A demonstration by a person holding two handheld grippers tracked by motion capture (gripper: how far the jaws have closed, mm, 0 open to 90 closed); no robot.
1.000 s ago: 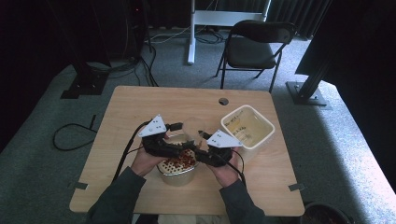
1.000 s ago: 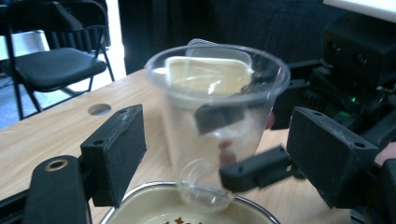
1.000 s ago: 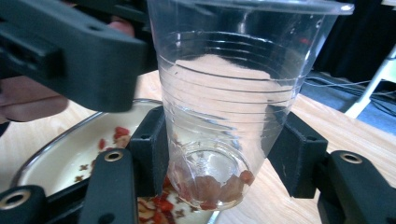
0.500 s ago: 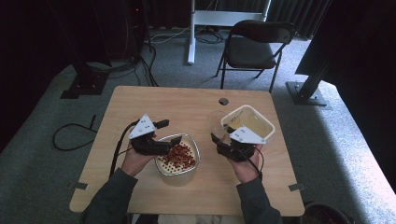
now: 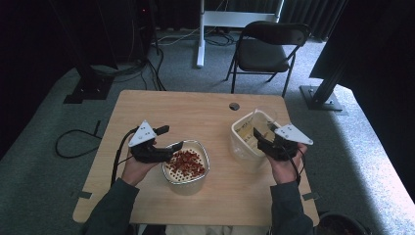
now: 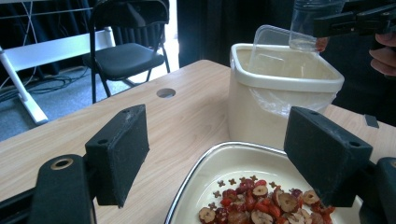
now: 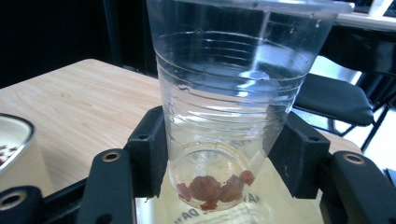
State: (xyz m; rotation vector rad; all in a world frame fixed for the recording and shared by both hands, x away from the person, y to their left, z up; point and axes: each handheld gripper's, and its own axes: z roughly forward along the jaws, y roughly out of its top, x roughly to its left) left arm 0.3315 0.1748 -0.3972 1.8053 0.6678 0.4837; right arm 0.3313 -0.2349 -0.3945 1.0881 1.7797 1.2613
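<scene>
Upright, mouth upward, plastic cup (image 7: 236, 93) stands vertical.

The right gripper (image 5: 263, 135), a second ago over the bowl (image 5: 186, 162) beside the left gripper (image 5: 169, 138), now holds the cup (image 7: 233, 93) above the tub (image 5: 244, 142). The left gripper is drawn back to the bowl's left rim, jaws apart.
</scene>
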